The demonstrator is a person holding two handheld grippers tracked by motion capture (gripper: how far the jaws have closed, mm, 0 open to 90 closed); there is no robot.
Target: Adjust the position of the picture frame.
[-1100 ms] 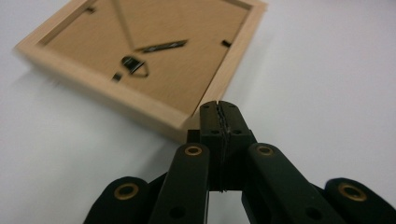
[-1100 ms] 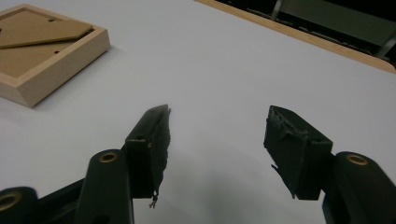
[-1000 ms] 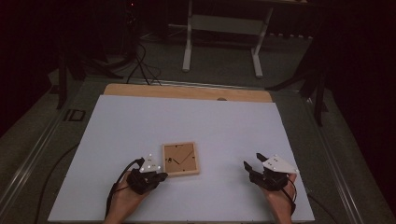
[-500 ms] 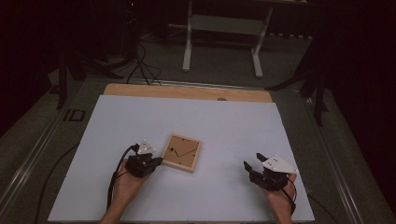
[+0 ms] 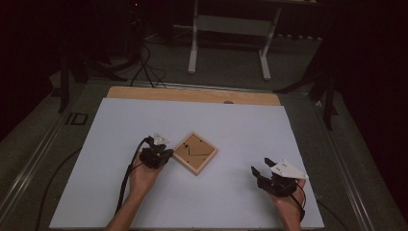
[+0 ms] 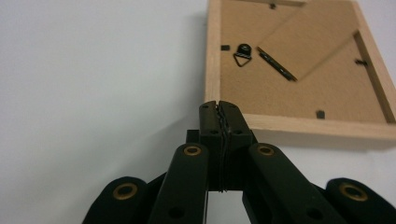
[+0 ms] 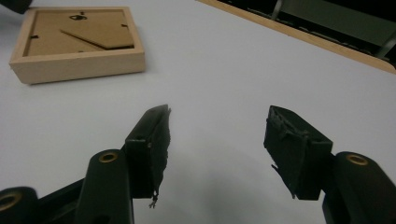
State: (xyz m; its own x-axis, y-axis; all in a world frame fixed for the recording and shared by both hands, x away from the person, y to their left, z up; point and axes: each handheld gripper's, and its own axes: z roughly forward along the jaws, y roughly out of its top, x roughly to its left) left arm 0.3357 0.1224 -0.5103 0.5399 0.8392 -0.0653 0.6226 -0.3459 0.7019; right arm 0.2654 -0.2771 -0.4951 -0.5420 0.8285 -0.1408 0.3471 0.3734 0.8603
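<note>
A small wooden picture frame (image 5: 195, 153) lies back side up on the white table top, turned so one corner points at me. Its brown backing board, stand flap and a metal hanging ring show in the left gripper view (image 6: 299, 79). My left gripper (image 5: 167, 154) is shut with nothing between its jaws, and its tips (image 6: 219, 109) rest against the frame's near left corner. My right gripper (image 5: 261, 166) sits low near the front right of the table, open and holding nothing (image 7: 217, 126). The frame (image 7: 77, 42) lies well to its left.
The white sheet (image 5: 240, 125) covers most of the table, with a wooden strip (image 5: 192, 95) along the far edge. A metal stand (image 5: 228, 29) and cables (image 5: 144, 62) sit on the dark floor beyond. A cable (image 5: 127, 178) trails from the left gripper.
My left gripper moved away from me along the frame's left side, still shut. The frame turned from square-on to a diamond position and slid slightly right. The right gripper stayed put.
</note>
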